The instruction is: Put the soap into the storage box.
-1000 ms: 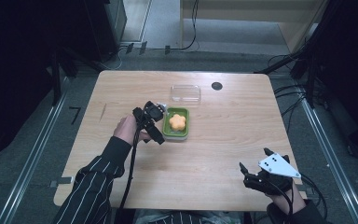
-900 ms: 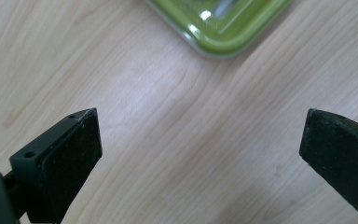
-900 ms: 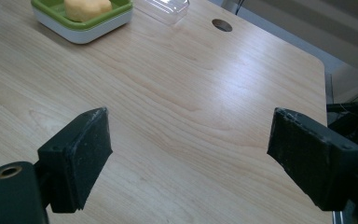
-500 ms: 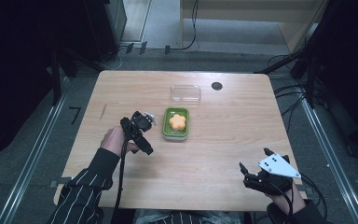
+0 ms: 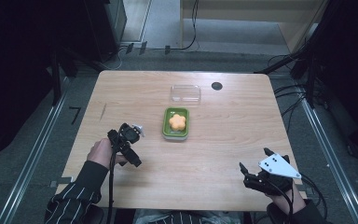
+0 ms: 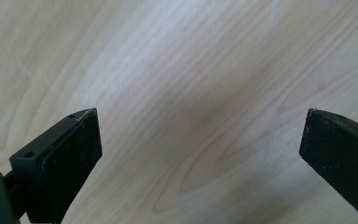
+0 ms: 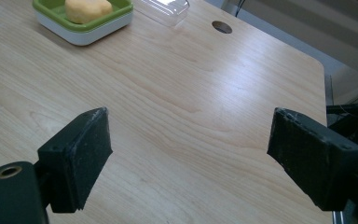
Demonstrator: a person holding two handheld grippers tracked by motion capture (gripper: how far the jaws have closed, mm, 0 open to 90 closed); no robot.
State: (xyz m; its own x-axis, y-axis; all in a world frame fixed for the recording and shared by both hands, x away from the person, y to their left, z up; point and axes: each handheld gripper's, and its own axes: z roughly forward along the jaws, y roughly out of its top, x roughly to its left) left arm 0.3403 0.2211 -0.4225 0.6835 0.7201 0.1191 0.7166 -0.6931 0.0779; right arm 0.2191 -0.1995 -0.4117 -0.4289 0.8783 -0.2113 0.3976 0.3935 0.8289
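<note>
Now the left gripper (image 5: 130, 145), jaws spread and empty, is hovering over the bare table (image 5: 223, 140); the orange piece (image 5: 178, 122) is sitting in the green tray (image 5: 168, 131) at its two o'clock. The right gripper (image 5: 256, 173) is idling, jaws spread, at five o'clock. Next, probably, the clear lid (image 5: 185, 93), at the tray's twelve, needs fetching.

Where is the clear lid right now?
In the high view the clear lid lies flat on the table's far middle, just beyond the green tray, left of the round hole.

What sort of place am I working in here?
Probably a lab recording station: a bare wooden table with a cable hole, metal rails alongside it, and cables on the grey floor.
</note>
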